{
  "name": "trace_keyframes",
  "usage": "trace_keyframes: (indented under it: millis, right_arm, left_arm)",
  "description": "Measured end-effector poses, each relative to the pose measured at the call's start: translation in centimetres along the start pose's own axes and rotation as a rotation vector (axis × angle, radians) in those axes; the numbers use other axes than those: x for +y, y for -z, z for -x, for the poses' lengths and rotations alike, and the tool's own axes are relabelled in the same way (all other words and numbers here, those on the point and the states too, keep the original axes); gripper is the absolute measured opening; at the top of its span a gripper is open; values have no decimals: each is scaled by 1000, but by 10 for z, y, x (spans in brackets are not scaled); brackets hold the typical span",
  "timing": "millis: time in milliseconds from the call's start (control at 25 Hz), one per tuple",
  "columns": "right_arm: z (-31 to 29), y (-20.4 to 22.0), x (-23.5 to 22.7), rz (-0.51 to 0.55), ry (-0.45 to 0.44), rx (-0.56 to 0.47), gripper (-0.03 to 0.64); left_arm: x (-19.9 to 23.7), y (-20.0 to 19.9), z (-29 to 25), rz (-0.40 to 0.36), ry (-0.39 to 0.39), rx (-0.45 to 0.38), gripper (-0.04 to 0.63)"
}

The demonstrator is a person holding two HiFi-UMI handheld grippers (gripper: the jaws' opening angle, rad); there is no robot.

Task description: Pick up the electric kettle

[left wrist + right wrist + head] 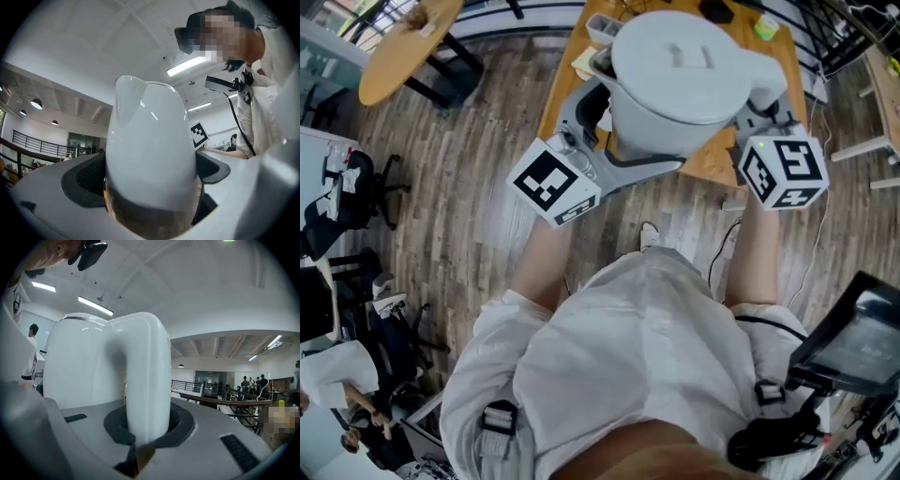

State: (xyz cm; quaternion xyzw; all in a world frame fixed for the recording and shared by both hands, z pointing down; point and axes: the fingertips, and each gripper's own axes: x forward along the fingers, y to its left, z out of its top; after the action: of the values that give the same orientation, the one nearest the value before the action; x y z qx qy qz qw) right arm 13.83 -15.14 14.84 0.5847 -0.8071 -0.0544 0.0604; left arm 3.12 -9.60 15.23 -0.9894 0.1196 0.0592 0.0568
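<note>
Kettle (675, 75) is held up over the counter (711, 167), left tool (150, 187) spread wide around its smooth spout side, right tool (145, 427) narrow on the handle (140, 366); uneven hands could slip or tip it; only the head view shows clearance, only the tool views show pad contact.

Ceiling strip lights (186, 66) shine bright; fisheye views darken at corners
</note>
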Motion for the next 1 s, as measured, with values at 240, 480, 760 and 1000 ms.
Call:
trace_keyframes:
  millis: [240,480,760,1000]
  right_arm:
    - [2,-1,-2,-5,-2,-9,37]
    - [4,-2,-3,-9,-4,-8,37]
    - [1,-3,-1,-19,-12,-7,37]
    - [0,-4,1,-23,-15,-9,37]
  left_arm:
    - [-2,-1,-2,-3,-2,-2,584]
    - [-3,-3,-3,-4,-2,-4,584]
    - [-1,-5,-1,-2,-3,-5,584]
    - [0,-7,1,-5,-3,-9,584]
